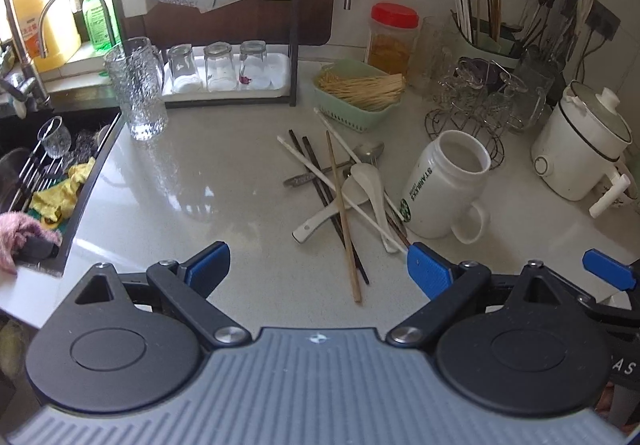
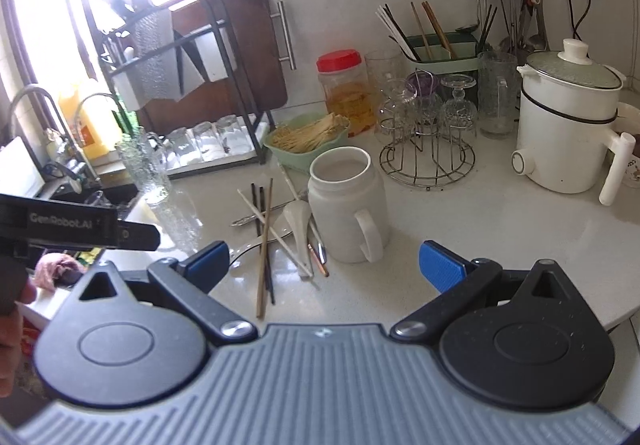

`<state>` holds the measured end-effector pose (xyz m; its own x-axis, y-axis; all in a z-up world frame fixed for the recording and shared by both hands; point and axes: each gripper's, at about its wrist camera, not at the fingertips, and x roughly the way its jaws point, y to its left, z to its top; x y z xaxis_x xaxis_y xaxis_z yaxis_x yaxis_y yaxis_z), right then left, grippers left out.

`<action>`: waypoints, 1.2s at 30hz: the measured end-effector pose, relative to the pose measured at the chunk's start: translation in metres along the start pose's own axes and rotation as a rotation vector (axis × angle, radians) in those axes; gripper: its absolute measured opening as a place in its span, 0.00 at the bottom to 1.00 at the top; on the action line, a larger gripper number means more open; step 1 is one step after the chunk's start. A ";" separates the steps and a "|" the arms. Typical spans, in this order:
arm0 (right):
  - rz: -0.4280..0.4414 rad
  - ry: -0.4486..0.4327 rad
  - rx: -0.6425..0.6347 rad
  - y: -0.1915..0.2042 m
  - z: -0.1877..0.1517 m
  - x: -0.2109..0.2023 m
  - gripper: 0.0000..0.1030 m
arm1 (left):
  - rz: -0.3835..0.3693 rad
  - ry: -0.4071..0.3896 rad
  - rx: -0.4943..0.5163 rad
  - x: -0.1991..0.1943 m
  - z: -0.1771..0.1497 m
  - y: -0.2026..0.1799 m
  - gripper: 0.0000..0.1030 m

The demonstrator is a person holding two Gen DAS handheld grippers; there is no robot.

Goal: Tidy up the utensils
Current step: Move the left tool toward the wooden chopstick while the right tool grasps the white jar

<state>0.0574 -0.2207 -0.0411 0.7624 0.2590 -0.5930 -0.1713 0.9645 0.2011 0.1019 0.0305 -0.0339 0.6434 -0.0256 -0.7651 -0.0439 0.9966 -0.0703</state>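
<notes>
A loose pile of utensils (image 1: 344, 189) lies on the pale counter: white, dark and wooden chopsticks, white ceramic spoons (image 1: 368, 181) and a metal spoon (image 1: 370, 151). The same pile of utensils (image 2: 280, 229) shows in the right wrist view, left of a white mug (image 2: 344, 205). That white mug (image 1: 448, 185) stands upright just right of the pile. A green utensil holder (image 2: 444, 59) with chopsticks stands at the back. My left gripper (image 1: 320, 269) hovers open in front of the pile. My right gripper (image 2: 324, 265) is open too, nothing between its fingers.
A green basket of skewers (image 1: 360, 93), a red-lidded jar (image 1: 392, 37), a wire rack of glasses (image 2: 428, 133) and a white pot (image 2: 568, 125) crowd the back. A glass pitcher (image 1: 136, 93) stands by the sink (image 1: 48, 173) on the left. Upturned glasses (image 1: 220, 65) sit under a black rack.
</notes>
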 end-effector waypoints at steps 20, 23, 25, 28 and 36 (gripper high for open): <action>-0.161 0.132 -0.070 0.014 0.021 0.112 1.00 | -0.159 0.132 -0.001 0.131 0.034 0.040 0.94; -0.157 0.152 -0.086 0.012 0.023 0.128 1.00 | -0.159 0.144 0.005 0.143 0.036 0.041 0.94; -0.159 0.162 -0.101 0.010 0.023 0.138 1.00 | -0.166 0.155 -0.006 0.151 0.038 0.041 0.93; -0.151 0.177 -0.098 0.002 0.024 0.153 1.00 | -0.140 0.157 -0.010 0.162 0.042 0.036 0.93; -0.085 0.205 -0.138 -0.010 0.028 0.182 1.00 | -0.119 0.157 -0.039 0.180 0.061 0.026 0.93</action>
<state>0.2158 -0.1842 -0.1291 0.6373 0.1687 -0.7519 -0.2064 0.9775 0.0444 0.2627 0.0568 -0.1343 0.5188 -0.1577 -0.8403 -0.0068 0.9820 -0.1885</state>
